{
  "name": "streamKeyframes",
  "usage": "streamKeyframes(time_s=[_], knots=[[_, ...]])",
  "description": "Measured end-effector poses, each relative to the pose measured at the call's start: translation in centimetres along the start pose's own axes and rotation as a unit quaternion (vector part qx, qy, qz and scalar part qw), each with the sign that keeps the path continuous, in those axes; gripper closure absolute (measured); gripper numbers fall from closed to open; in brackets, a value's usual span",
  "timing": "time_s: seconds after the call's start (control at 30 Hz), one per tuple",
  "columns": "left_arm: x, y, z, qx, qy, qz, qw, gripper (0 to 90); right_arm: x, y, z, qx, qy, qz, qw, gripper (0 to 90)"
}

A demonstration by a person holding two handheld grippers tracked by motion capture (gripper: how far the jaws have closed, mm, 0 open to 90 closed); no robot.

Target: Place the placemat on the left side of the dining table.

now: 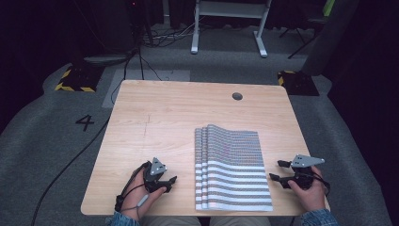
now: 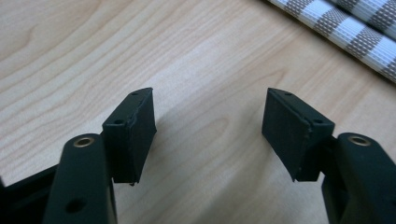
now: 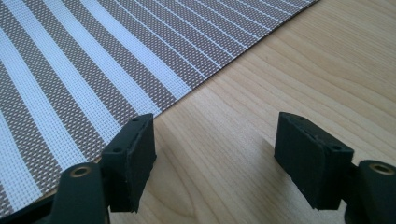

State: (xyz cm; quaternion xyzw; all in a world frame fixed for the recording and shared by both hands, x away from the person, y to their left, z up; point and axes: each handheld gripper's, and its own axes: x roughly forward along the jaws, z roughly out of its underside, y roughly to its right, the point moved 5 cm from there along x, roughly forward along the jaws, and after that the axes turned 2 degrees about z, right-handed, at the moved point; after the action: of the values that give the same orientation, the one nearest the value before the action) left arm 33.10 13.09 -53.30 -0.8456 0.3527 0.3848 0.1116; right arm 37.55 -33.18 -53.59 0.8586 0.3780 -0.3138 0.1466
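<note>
Two open tongs [image 1: 171,181] [image 1: 278,170] flank the striped mat [image 1: 233,169].

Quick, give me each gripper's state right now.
Left gripper: open, holding nothing, over bare table.
Right gripper: open, holding nothing, at the striped mat edge.

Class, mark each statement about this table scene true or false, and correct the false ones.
1. Both grippers are open. True: left gripper, right gripper.
2. The striped mat lies between the two grippers. True.
3. The right gripper holds the mat's edge. False: its jaws are empty, beside the edge.
4. The mat lies as one flat layer. False: it is folded, with layered edges on its left side.
5. The table is wooden. True.
</note>
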Motion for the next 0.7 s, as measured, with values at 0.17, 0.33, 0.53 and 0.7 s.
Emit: streamKeyframes(time_s=[0.17, 0.33, 0.53, 0.7], knots=[[-1.2, 0.5, -1.0, 0.011, 0.012, 0.008, 0.9998, 35.8, 0.0, 0.0, 0.0, -0.009, -0.004, -0.003, 1.0, 26.4], [-2.3, 0.9, -1.9, 0.004, 0.017, 0.011, 0.9998, 34.8, 0.0, 0.0, 0.0, -0.009, -0.005, -0.002, 0.9999, 26.4], [-3.2, 1.7, -3.4, 0.007, 0.028, 0.022, 0.9993, 35.2, 0.1, -0.1, 0.0, -0.003, -0.004, 0.007, 1.0, 26.5], [-2.9, 2.7, -4.4, 0.017, 0.033, 0.039, 0.9985, 35.4, 0.1, -0.1, 0.0, -0.002, -0.003, 0.008, 1.0, 26.4]])
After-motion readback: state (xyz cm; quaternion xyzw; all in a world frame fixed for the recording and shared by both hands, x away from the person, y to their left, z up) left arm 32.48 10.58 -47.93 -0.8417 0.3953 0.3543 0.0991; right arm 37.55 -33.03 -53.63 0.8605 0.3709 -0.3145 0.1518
